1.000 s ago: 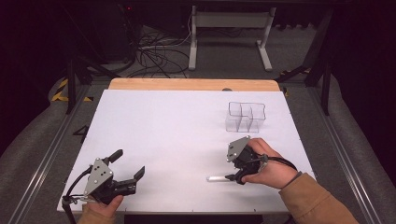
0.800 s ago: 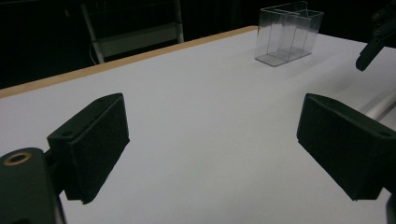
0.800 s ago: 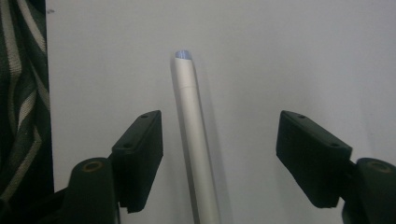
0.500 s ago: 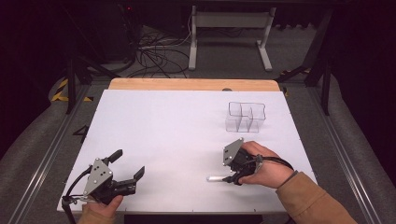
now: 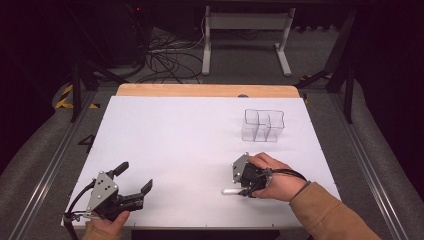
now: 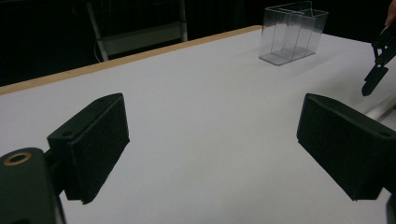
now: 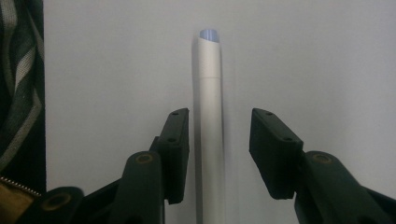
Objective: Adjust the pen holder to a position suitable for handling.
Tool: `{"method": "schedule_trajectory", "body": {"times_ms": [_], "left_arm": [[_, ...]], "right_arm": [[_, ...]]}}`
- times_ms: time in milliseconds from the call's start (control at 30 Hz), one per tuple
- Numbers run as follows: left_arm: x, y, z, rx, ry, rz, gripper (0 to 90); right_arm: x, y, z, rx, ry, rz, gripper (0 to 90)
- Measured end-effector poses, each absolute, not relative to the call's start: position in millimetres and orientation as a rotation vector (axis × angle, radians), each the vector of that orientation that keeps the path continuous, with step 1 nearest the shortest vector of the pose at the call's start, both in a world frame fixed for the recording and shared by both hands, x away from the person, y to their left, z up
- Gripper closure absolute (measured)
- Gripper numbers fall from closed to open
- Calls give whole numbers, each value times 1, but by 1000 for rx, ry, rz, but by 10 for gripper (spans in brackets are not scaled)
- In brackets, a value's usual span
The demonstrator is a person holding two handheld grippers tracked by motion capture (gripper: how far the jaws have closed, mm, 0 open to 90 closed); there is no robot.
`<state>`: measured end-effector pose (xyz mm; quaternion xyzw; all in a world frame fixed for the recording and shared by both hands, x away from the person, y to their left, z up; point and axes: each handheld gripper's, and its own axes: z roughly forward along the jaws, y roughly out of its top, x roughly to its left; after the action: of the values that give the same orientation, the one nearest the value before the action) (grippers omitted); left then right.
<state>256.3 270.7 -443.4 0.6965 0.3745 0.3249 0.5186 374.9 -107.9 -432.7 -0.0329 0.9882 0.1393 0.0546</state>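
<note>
Pen (image 7: 208, 116): I see it at frame centre, flat on the white table (image 5: 190, 140), long axis vertical, blue tip up.
Right gripper (image 7: 219, 140): jaws apart, straddling pen.
Left gripper (image 5: 131, 182): spread wide, lower left.

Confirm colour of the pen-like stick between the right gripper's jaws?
White, with a pale blue tip on the stick; clearest in the right gripper view.

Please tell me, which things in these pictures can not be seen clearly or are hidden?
- White pen: its near end runs off the bottom edge of the right gripper view; in the high view the right gripper and hand cover most of it.
- Clear organizer: whether its compartments hold anything is too small to tell in the high view.
</note>
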Motion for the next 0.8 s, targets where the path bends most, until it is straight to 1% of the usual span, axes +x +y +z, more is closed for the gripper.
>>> {"method": "schedule_trajectory", "body": {"times_ms": [33,67,100,633,800], "left_arm": [[256,271,-443,1671,899,782,100],[256,271,-443,1671,899,782,101],[255,271,-443,1670,900,783,100],[255,272,-444,1668,902,784,100],[254,272,-443,1667,902,784,101]], "right_arm": [[374,-106,-434,-109,3004,412,619],[374,-106,-434,-109,3004,412,619],[374,-105,-435,-129,3009,384,648],[373,-96,-446,-193,3025,291,740],[373,-95,-446,-204,3035,273,782]]}}
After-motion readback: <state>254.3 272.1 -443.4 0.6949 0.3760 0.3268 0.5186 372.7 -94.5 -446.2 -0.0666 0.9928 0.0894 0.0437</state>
